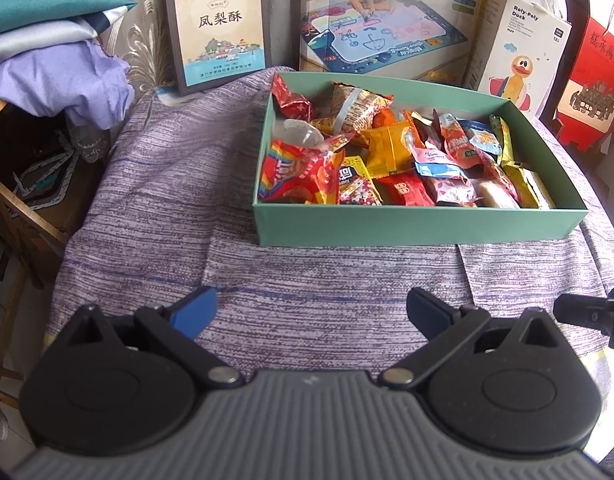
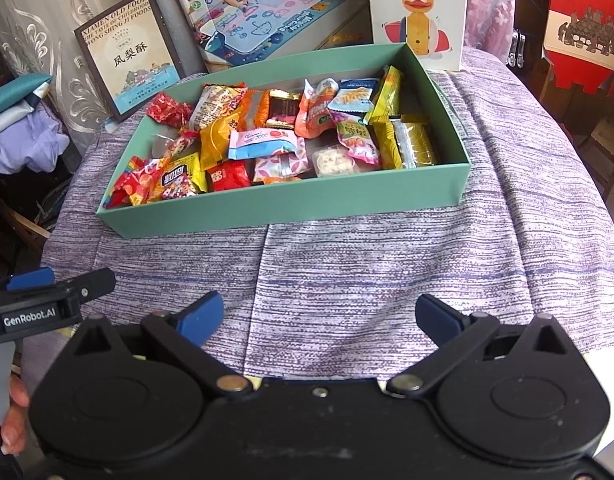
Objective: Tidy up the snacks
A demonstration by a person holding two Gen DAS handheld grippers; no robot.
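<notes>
A shallow green box [image 1: 419, 226] [image 2: 291, 216] rests on a purple striped tablecloth [image 1: 179, 208] [image 2: 387, 272], filled with several wrapped snacks [image 1: 387, 160] [image 2: 267, 140] in red, yellow, orange and pink. My left gripper [image 1: 312, 312] hovers open over bare cloth in front of the box, nothing between its blue-padded fingers. The right gripper [image 2: 319, 318] is open too, also short of the box and holding nothing. In the left wrist view the right gripper's tip [image 1: 587, 312] shows at the right edge. The left gripper's side [image 2: 51, 300] shows at the right wrist view's left.
Behind the box stand a framed food box [image 1: 217, 24] [image 2: 127, 60], a drawing-mat box [image 1: 387, 20] [image 2: 275, 8], a duck toy box [image 1: 519, 52] [image 2: 419, 12] and a red carton [image 1: 595, 72] [image 2: 583, 28]. Folded fabric [image 1: 55, 68] lies left. A hand [image 2: 15, 420] holds the left gripper.
</notes>
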